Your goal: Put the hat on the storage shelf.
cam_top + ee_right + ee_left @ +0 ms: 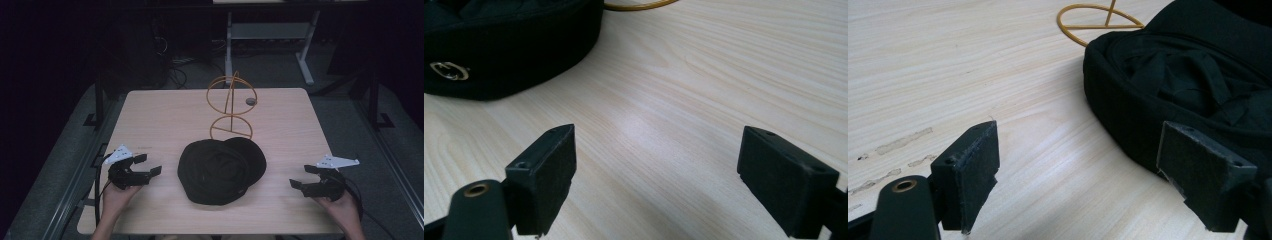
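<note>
Black fabric cap (220,171), lying upside down on the pale wooden counter (160,120) near its front-centre, hollow side upward so that the crumpled lining shows. Its long axis runs obliquely in the high view, from the rounded crown at lower left to the flat brim (252,157) at upper right; the brim thus points away from the person and toward the right. A small metal buckle (446,71) sits on the cap's outer band on the side facing the right tool. Just behind the cap stands an orange wire stand (231,107) made of two rings on an upright stem, its base ring close to the brim. The left tool (148,165) is held low at the left of the cap, jaws spread wide with nothing between them, one pad near the crown's wall. The right tool (306,176) is held at the right, well apart from the cap, jaws likewise spread and empty.
</note>
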Demonstrator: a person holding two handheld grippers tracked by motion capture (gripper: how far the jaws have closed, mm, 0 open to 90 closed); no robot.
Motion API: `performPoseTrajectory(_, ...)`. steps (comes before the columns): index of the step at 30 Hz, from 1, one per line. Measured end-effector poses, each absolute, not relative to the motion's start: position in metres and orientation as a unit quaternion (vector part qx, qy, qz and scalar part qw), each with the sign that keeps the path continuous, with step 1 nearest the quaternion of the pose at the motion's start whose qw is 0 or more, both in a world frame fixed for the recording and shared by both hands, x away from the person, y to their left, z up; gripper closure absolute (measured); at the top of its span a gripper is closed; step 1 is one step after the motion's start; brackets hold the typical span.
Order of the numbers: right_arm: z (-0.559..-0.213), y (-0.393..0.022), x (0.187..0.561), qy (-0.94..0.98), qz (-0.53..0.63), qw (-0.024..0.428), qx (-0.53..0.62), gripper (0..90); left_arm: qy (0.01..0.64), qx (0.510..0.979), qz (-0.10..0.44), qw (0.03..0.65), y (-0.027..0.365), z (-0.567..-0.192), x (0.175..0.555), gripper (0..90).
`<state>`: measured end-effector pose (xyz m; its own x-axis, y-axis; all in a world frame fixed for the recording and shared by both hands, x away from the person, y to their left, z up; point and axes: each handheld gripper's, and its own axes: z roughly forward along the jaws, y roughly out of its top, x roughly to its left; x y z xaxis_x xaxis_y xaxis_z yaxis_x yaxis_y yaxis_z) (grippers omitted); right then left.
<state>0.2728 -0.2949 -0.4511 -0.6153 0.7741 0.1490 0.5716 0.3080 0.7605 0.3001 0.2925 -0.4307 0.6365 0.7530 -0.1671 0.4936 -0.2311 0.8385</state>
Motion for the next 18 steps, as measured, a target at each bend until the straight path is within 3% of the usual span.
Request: performPoseTrajectory(18,-0.437,-0.267,0.266,0.815,0.423,0.119,0.377,16.2,0.402,0.774,0.126,0.473,0.293,-0.434,0.299,16.8)
